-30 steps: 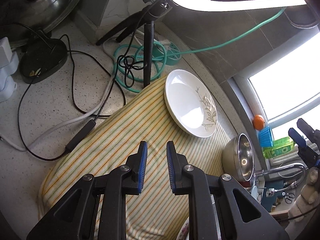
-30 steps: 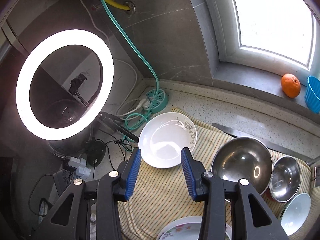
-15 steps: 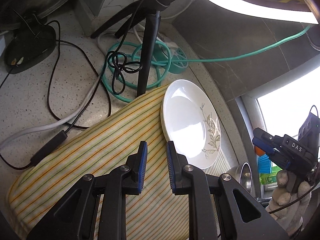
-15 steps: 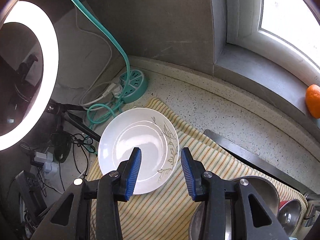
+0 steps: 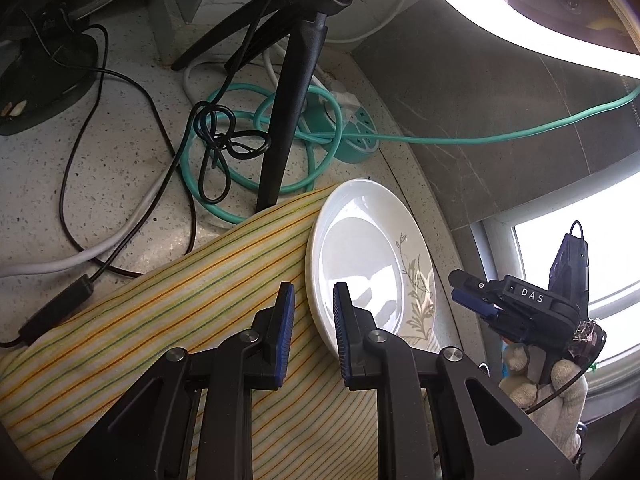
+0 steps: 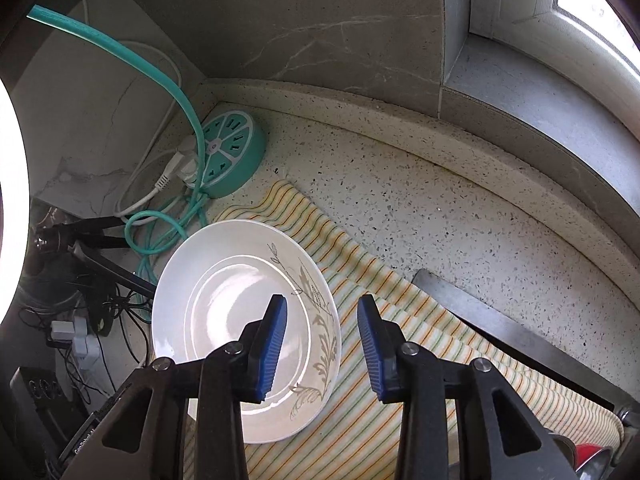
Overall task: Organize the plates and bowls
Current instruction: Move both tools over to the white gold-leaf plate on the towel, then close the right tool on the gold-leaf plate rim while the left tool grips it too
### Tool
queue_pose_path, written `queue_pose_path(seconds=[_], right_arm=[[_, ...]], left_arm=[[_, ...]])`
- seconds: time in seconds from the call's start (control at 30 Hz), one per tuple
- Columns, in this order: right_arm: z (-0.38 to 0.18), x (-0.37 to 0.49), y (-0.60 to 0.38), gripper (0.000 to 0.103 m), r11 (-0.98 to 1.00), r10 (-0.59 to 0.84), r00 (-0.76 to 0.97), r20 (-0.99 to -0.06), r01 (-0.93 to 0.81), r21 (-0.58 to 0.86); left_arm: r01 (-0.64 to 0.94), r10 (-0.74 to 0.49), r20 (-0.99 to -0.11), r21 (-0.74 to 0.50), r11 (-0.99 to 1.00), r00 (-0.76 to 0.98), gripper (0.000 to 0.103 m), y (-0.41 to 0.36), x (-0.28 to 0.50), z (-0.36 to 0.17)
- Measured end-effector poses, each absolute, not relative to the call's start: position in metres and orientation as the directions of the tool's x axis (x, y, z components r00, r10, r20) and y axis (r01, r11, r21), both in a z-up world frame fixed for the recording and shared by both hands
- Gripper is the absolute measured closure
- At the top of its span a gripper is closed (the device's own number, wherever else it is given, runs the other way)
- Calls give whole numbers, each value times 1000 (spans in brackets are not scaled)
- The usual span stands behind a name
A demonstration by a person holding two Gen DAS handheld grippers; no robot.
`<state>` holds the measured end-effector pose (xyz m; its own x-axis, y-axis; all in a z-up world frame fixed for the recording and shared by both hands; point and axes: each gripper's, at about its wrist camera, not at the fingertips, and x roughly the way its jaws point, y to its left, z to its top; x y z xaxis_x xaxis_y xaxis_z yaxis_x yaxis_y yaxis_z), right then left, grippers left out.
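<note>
Plate target: white plate [image 6: 240, 320] with a leaf sprig on one side, lying flat on the striped cloth [image 6: 360, 280] at the corner nearest the teal socket hub [image 6: 230, 152].
Right gripper: right gripper [image 6: 322, 344] straddles the plate's near-right rim, one finger over the plate's well, the other over cloth outside the rim. Jaws closing, gap moderate, pads not yet on the rim; nothing held.
Left gripper: left gripper [image 5: 314, 332] narrow, nearly closed, empty. Its gap sits over cloth just at the plate's [image 5: 368, 264] left edge; its right finger overlaps the rim in view, contact cannot be confirmed.
Nearer hand: right, by my read. It already brackets the rim; left only flanks the opposite side.
Key relation: rim runs between the right fingers, roughly along the finger line, so a squeeze should catch the lip on the sprig side.
Axis: plate is round, no long axis; only rim side matters.
Clearance: tripod leg [image 5: 288, 112] and teal cable [image 5: 320, 176] lie just beyond the plate's far edge, apart from both grippers.
Risk: shallow glazed lip could slip from a thin bite.
</note>
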<state>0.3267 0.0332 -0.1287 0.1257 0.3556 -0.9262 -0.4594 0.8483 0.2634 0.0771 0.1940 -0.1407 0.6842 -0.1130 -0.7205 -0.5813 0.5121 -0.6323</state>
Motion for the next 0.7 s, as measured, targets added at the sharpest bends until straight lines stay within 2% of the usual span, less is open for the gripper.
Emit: queue_pose_path(seconds=[0.4, 0.7], right_arm=[[-149, 339, 47, 76, 848, 328, 96, -940, -468, 248], [-162, 341, 49, 86, 855, 331, 81, -940, -447, 263]], left_arm=[[-592, -117, -746, -605, 533, 656, 87, 174, 100, -148], [-600, -95, -755, -585, 546, 649, 87, 177, 109, -149]])
